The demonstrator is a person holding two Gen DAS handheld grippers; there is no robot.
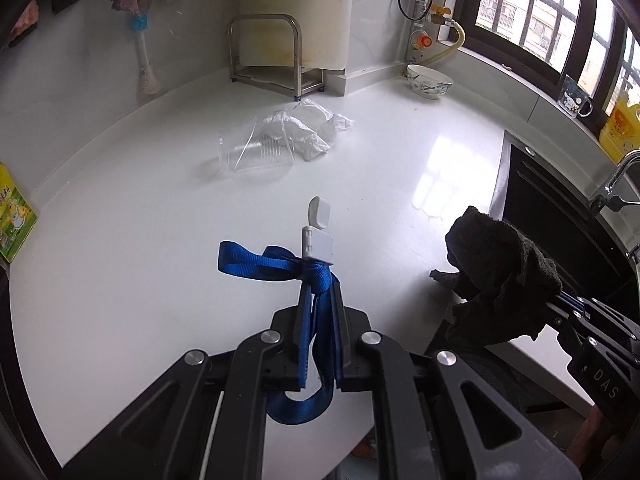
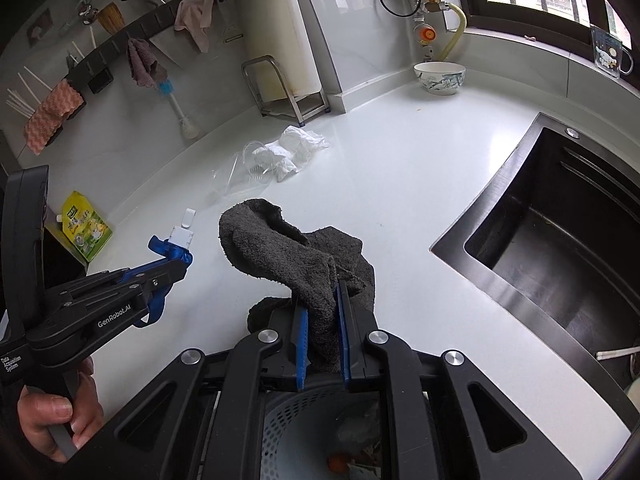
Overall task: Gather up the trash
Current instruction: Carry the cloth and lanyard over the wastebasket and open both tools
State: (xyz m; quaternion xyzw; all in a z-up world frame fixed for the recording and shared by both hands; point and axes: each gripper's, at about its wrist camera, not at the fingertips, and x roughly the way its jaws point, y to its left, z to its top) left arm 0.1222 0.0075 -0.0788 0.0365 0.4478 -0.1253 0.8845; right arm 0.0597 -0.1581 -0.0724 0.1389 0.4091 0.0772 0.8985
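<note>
My left gripper [image 1: 320, 280] is shut on a blue strap [image 1: 264, 262] that carries a white plastic clip [image 1: 318, 236]; strap and clip hang above the white counter [image 1: 140, 220]. The same left gripper [image 2: 182, 260] shows at the left of the right wrist view, held by a hand [image 2: 56, 412]. My right gripper [image 2: 322, 292] is shut on a dark grey cloth [image 2: 280, 248], which also appears bunched at the right of the left wrist view [image 1: 500, 272]. A crushed clear plastic cup [image 1: 256, 152] and crumpled white tissue [image 1: 316, 128] lie together further back on the counter.
A grey perforated bin [image 2: 288, 432] with scraps sits below the counter's front edge under my right gripper. A black sink [image 2: 560, 240] is at the right. A patterned bowl [image 2: 440, 77], a metal rack [image 2: 280, 88] and a green pouch [image 2: 86, 226] stand along the back and left.
</note>
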